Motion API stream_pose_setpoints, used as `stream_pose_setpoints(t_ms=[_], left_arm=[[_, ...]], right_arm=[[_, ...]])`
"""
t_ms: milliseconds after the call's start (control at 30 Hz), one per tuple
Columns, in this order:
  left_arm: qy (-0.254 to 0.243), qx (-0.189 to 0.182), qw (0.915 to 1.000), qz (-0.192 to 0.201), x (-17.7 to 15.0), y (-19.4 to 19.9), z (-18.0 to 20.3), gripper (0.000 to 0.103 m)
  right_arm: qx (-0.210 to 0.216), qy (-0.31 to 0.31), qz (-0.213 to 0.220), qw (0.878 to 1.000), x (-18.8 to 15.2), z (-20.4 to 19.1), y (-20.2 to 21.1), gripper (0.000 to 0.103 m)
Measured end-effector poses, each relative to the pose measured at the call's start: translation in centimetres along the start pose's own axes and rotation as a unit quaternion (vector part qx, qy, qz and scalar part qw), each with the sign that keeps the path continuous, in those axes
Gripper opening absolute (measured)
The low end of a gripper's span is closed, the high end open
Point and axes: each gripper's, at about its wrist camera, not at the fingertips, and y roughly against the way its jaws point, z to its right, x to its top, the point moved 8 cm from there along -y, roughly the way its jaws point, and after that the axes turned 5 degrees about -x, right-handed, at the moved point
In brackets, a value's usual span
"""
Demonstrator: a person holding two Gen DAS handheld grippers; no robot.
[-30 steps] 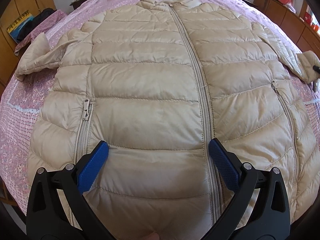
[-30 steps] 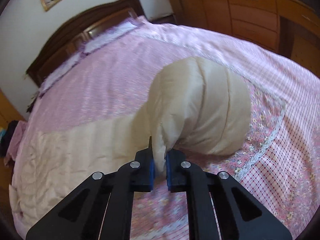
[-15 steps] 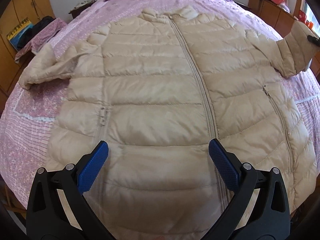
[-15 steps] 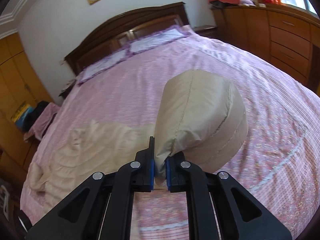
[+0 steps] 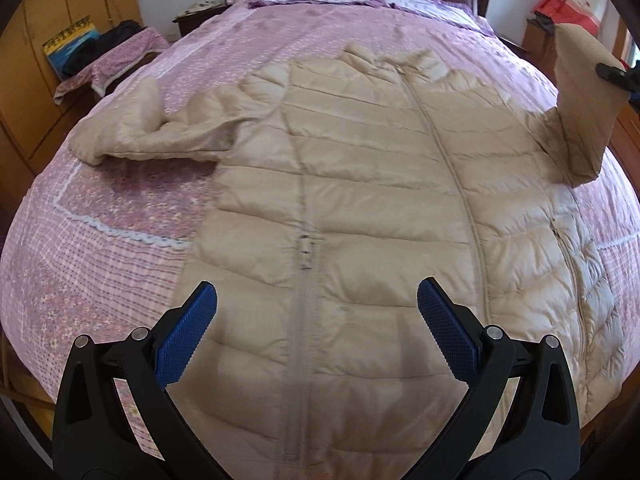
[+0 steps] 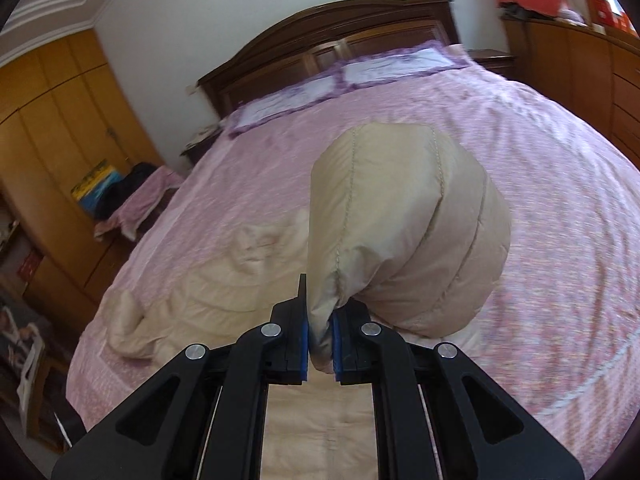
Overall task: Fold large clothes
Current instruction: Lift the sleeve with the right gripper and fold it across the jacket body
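Left wrist view: beige down jacket [image 5: 360, 208] lies front-up, zipped, spread across the pink bedspread [image 5: 120, 220]. Hem is cut off behind the left gripper [image 5: 316, 312] at frame bottom; the jacket's edge on the right of frame runs out of the fisheye. Left gripper points steeply down over the lower front, blue pads spread wide, nothing between them, not touching the fabric as far as I can tell. The sleeve at frame left [image 5: 148, 136] lies crumpled on the bed. Lifted sleeve [image 5: 580, 100] stands up off the bed at frame right; only the tip of the right gripper [image 5: 612, 72] shows at the frame edge.

Right wrist view: right gripper [image 6: 320, 340] is clamped on the cuff of the lifted sleeve [image 6: 400, 232], pads nearly together with fabric pinched between. The sleeve bulges and hides the bed behind it. Jacket body [image 6: 224, 280] is blurred below. Bedspread [image 6: 540, 160], headboard [image 6: 340, 36] and pillows [image 6: 348, 76] are soft with motion blur. No containers visible.
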Motion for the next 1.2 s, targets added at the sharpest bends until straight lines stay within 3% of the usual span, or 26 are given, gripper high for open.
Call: stream_pose_setpoints(t_ms=[267, 533, 833, 1033, 1200], left_arm=[[0.023, 0.002, 0.9997, 0.002, -0.6, 0.2, -2.7, 0.1], [0.051, 0.011, 0.9986, 0.005, -1.0, 0.1, -5.7, 0.1], [0.068, 0.016, 0.9976, 0.003, -1.4, -0.2, -7.5, 0.1], [0.074, 0.017, 0.9971, 0.001, -1.6, -0.4, -7.8, 0.1], [0.073, 0.013, 0.9972, -0.004, -1.6, -0.5, -7.5, 0.1]], right_arm=[[0.029, 0.022, -0.046, 0.998, -2.4, -6.4, -5.4, 0.01], [0.032, 0.027, -0.11, 0.993, -7.2, -9.2, -11.6, 0.01], [0.002, 0.025, -0.153, 0.988, -10.8, -9.8, -16.5, 0.012], [0.031, 0.01, -0.15, 0.988, -11.1, -10.8, -16.8, 0.051], [0.052, 0.012, -0.141, 0.988, -11.2, -11.9, -15.7, 0.074]])
